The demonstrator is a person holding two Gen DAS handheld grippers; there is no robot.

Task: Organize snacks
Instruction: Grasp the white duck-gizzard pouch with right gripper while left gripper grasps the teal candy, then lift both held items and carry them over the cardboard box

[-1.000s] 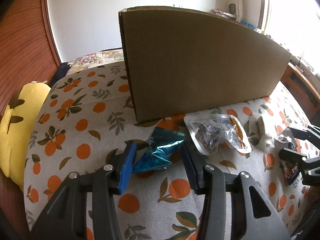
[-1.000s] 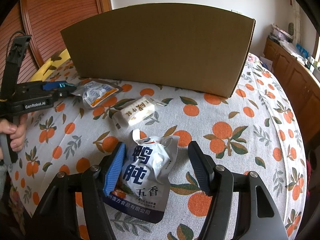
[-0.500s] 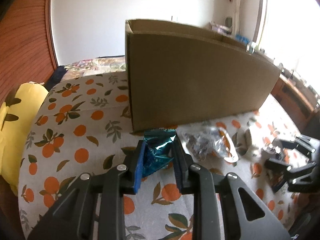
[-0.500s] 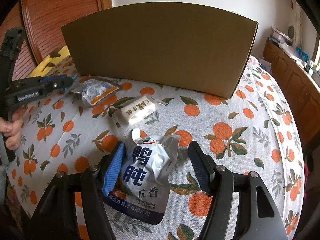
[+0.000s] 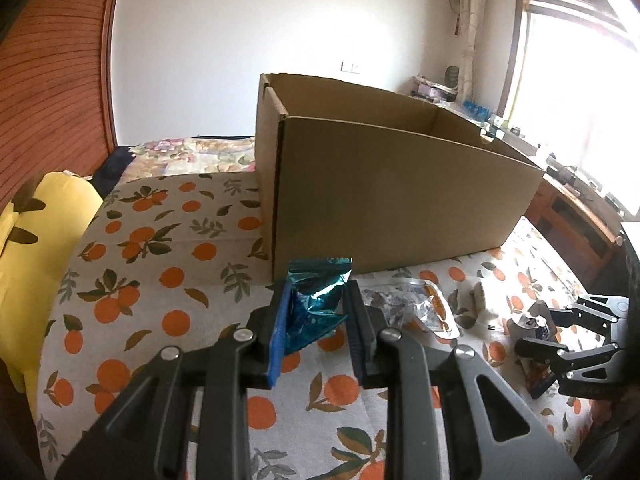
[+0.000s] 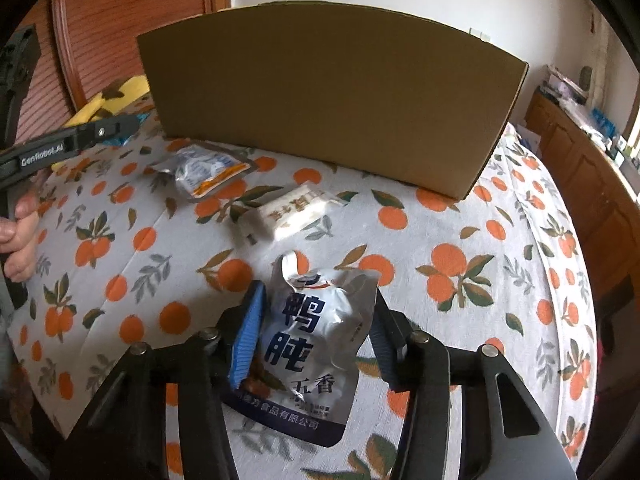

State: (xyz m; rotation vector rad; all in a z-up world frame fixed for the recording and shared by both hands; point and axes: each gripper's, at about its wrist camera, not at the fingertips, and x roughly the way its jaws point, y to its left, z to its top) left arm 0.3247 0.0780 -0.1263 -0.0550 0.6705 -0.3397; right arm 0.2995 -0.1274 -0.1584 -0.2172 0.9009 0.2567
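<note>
Left gripper [image 5: 316, 312]: we clench the teal foil packet [image 5: 316, 300], its lower part hidden by our fingers.
Right gripper [image 6: 316, 328]: closing around silver pouch [image 6: 312, 344]; grip unclear to us.
Cardboard box [image 5: 392, 188]: floor hidden.

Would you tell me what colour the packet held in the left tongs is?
Shiny teal-blue foil packet, clearest in the left wrist view.

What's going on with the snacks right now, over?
Left gripper shut on blue foil packet, lifted near the cardboard box. Right gripper closing around the silver pouch on the tablecloth. Nothing in the way.
</note>
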